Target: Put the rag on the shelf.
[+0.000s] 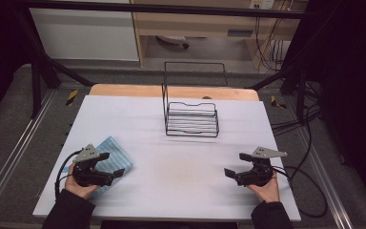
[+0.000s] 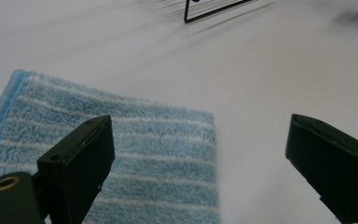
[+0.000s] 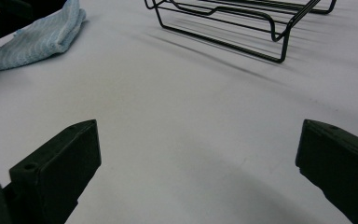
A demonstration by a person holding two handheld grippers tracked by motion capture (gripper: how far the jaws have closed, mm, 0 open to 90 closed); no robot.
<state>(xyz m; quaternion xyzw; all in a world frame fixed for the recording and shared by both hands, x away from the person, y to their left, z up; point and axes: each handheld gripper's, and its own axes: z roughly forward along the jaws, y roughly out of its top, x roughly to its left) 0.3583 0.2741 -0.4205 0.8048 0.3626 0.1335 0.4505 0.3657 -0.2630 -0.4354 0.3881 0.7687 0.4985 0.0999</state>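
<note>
A blue striped cloth [image 1: 108, 157] lies flat on the white tabletop [image 1: 181, 143] at its near left, and the left hand-held gripper [image 1: 112, 164] hovers right over it. In the high view that gripper's body covers the near part of the cloth, and its jaws point toward the middle of the tabletop, reaching past the cloth's right edge. In the left gripper view the cloth [image 2: 135, 154] sits under and beyond the left jaw, its right edge falling between the two jaws, while the right jaw stands over bare tabletop. The jaws are spread wide with nothing between them; whether they touch the cloth I cannot tell.

The right hand-held gripper [image 1: 236, 164] is at the near right, well apart from the cloth, its jaws turned toward the centre. In the right gripper view its jaws gape wide over bare tabletop, gripping nothing, and the cloth [image 3: 37, 37] shows far off at the upper left.

A black wire rack [image 1: 191, 114] stands at the far middle of the tabletop, well apart from both grippers and from the cloth; its tall back frame rises behind a low ribbed tray. The right gripper view shows its near corner [image 3: 242, 28].

Counted: one cloth, one wire rack, two hand-held grippers, each held in one hand of the person, whose dark sleeves enter from the near edge.
</note>
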